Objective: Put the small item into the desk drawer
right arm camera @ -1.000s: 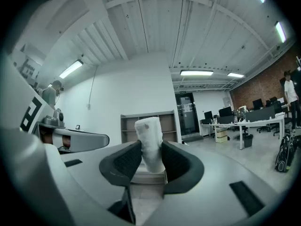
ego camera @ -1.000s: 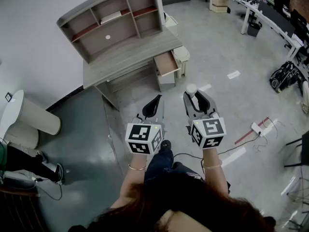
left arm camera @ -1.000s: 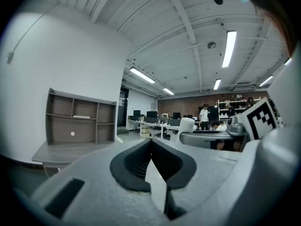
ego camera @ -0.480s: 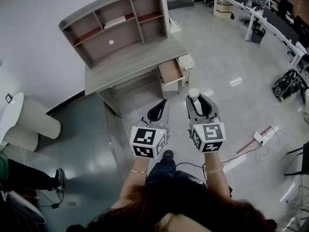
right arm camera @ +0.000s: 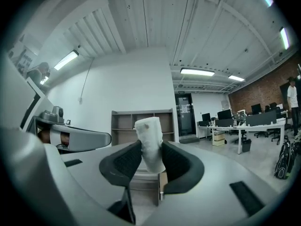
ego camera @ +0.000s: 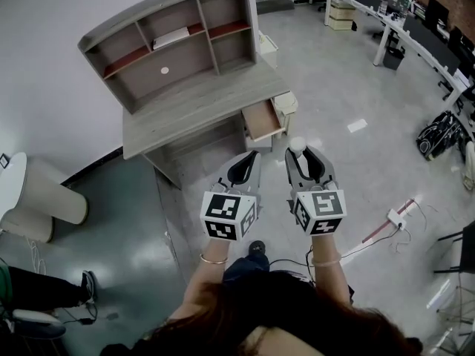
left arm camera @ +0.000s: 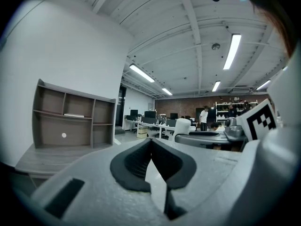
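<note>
A grey desk [ego camera: 193, 99] with a shelf hutch [ego camera: 167, 43] stands against the wall ahead. Its wood-lined drawer [ego camera: 263, 119] is pulled open at the right end. My right gripper [ego camera: 298, 154] is held level in front of the drawer, shut on a small white cylinder-shaped item [ego camera: 295, 145]. In the right gripper view the item [right arm camera: 149, 142] stands upright between the dark pads [right arm camera: 178, 166], with the drawer [right arm camera: 162, 183] low behind it. My left gripper [ego camera: 243, 163] is beside it, jaws shut and holding nothing; its tips [left arm camera: 151, 141] meet.
A white bin [ego camera: 286, 102] stands against the desk's right side. Two pale round stools [ego camera: 44, 191] are at the left wall. A power strip and cables [ego camera: 393, 217] lie on the floor at right, with a black bag [ego camera: 438, 130] and office tables [ego camera: 386, 13] farther off.
Both grippers have moved forward together toward the desk; the open drawer now lies closer to their tips. The right gripper still holds the white item.
</note>
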A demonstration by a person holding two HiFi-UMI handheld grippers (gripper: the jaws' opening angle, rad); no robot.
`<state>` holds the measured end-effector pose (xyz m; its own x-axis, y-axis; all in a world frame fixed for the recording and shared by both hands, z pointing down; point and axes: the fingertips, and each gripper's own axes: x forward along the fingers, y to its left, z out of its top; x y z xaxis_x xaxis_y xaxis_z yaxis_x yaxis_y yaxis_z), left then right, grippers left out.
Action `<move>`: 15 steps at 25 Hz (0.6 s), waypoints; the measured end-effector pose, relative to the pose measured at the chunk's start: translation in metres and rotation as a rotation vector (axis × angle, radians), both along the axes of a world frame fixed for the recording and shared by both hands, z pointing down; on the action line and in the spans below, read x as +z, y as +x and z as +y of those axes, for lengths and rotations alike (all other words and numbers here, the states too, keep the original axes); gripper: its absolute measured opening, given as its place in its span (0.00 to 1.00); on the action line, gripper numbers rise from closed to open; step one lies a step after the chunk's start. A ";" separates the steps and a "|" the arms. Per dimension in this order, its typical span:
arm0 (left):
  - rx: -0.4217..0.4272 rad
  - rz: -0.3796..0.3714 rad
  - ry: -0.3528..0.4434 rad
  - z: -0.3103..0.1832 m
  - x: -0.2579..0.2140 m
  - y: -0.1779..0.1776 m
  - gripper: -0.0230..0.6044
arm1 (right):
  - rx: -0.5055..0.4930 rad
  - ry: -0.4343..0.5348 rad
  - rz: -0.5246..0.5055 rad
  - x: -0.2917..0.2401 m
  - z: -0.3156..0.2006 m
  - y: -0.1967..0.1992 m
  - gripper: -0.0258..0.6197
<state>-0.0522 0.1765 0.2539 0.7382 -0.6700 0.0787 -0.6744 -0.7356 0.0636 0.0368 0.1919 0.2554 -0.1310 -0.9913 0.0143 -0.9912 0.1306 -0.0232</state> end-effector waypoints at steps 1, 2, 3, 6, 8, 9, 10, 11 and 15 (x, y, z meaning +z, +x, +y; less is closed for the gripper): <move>0.005 -0.001 0.000 -0.006 0.001 0.000 0.06 | 0.004 -0.003 -0.002 0.001 -0.007 0.000 0.24; 0.009 -0.001 0.000 -0.013 0.001 0.001 0.06 | 0.008 -0.006 -0.003 0.002 -0.013 0.000 0.24; 0.014 0.000 -0.001 -0.020 0.002 0.001 0.06 | 0.012 -0.010 -0.004 0.002 -0.020 -0.001 0.24; 0.028 0.004 -0.003 -0.040 0.002 0.001 0.06 | 0.019 -0.017 -0.006 0.003 -0.041 -0.003 0.24; 0.036 0.009 -0.005 -0.052 0.001 0.001 0.06 | 0.021 -0.018 -0.009 0.003 -0.054 -0.005 0.24; 0.040 0.013 -0.005 -0.058 0.001 0.001 0.06 | 0.023 -0.016 -0.007 0.002 -0.060 -0.006 0.24; 0.044 0.018 -0.006 -0.064 0.000 0.001 0.06 | 0.026 -0.014 -0.002 0.001 -0.066 -0.007 0.24; 0.049 0.022 -0.006 -0.070 0.000 0.000 0.06 | 0.029 -0.014 0.006 0.001 -0.071 -0.009 0.24; 0.069 0.031 -0.010 -0.090 0.002 -0.001 0.06 | 0.038 -0.014 0.012 0.002 -0.091 -0.013 0.24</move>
